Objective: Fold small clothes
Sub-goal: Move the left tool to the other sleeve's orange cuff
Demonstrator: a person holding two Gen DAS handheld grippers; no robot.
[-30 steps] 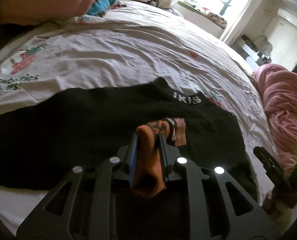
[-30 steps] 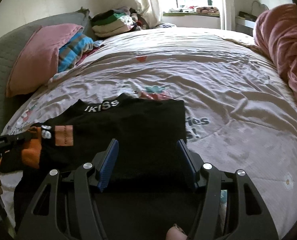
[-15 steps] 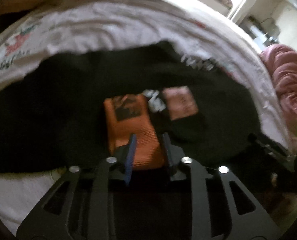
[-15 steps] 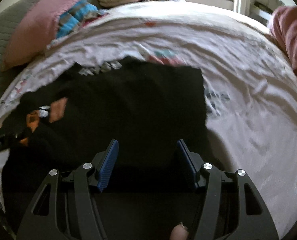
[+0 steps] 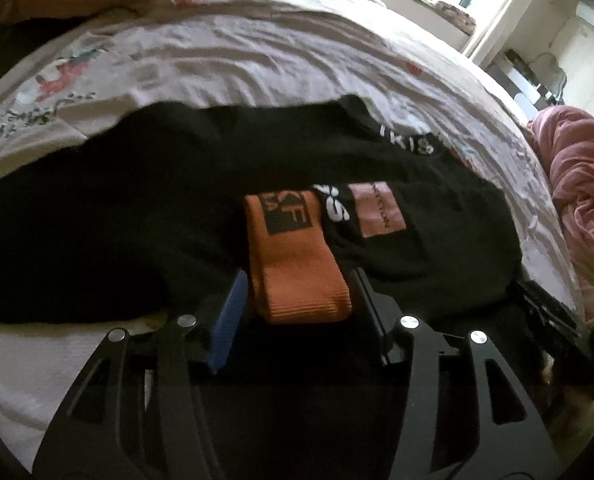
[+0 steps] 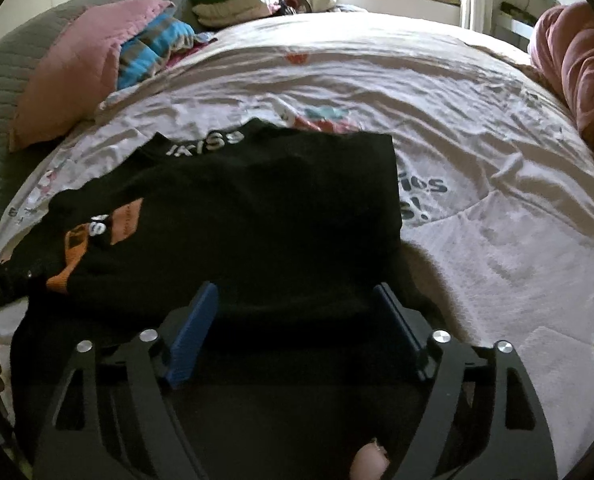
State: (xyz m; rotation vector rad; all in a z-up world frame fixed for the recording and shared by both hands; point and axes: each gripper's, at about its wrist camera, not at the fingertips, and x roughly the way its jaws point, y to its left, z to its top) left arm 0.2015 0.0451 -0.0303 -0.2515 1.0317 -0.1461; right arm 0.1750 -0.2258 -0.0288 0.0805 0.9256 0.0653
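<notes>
A: Left wrist view, item one: black top (image 5: pixel 137 216) is lying folded on the bedsheet (image 5: pixel 257 60), its orange cuff (image 5: pixel 297 272) resting on top. The left gripper (image 5: pixel 297 312) is sitting over the cuff end; its jaws have just been opening, and the pads are standing clear of the cuff on both sides, so I am reading it as released.

B: Right wrist view, item two: right gripper (image 6: pixel 297 316) is hovering at the near edge of the same top (image 6: pixel 257 208). Its jaws have just been opening too, standing wide, with black cloth lying between them but no pad pressing. Released as well.

A: Handling note, my judgement: the sleeve is being laid across the body. Both grippers should be backing straight off so no pad is snagging the knit and dragging the fold open.

B: Agreed; the cuff is looking a little askew, so flattening may be needed.

A: Containers?

B: None showing. Loose stock only: a pink pillow (image 6: pixel 77 68), a clothes pile (image 6: pixel 237 4) beyond it, a pink blanket (image 6: pixel 577 80) bunched at the right.
</notes>
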